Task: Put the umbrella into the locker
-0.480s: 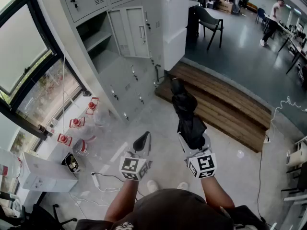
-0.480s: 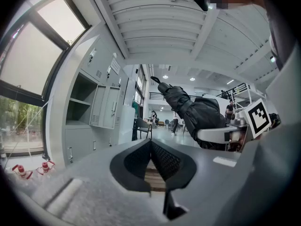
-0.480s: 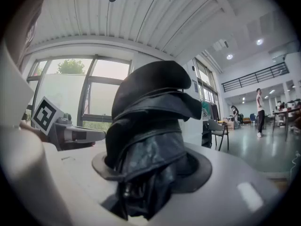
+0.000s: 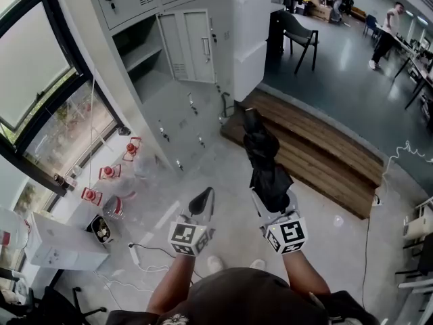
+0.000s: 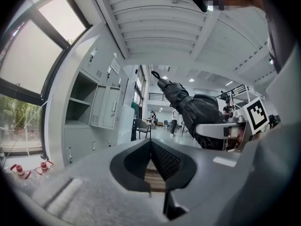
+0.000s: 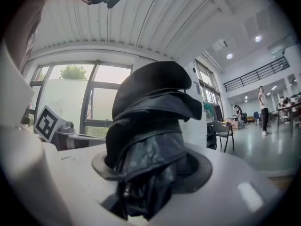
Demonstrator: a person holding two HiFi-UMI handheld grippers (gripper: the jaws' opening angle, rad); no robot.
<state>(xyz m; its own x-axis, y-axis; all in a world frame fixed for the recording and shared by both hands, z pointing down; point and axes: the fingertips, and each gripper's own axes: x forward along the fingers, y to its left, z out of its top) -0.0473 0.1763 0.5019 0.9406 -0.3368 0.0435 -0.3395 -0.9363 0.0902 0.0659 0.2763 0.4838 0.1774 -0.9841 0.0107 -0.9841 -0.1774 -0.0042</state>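
In the head view my right gripper [image 4: 272, 193] is shut on a folded black umbrella [image 4: 261, 149], which sticks out level toward the lockers. The right gripper view shows the umbrella [image 6: 149, 108] bunched between the jaws of that gripper [image 6: 149, 173]. To its left my left gripper [image 4: 201, 200] is held level with its jaws together and nothing in them. In the left gripper view this gripper [image 5: 151, 149] faces the grey lockers [image 5: 82, 108], with the umbrella [image 5: 189, 108] to its right. One locker compartment [image 4: 144, 63] stands open with a shelf inside, its door [image 4: 195, 45] swung wide.
Wooden steps [image 4: 318, 147] lie ahead on the right, beside a white cabinet [image 4: 249, 42]. Red-topped canisters [image 4: 108, 175] and a white box [image 4: 57, 246] sit by the window at left. A cable [image 4: 145, 252] lies on the floor. A chair [image 4: 298, 32] and people stand farther back.
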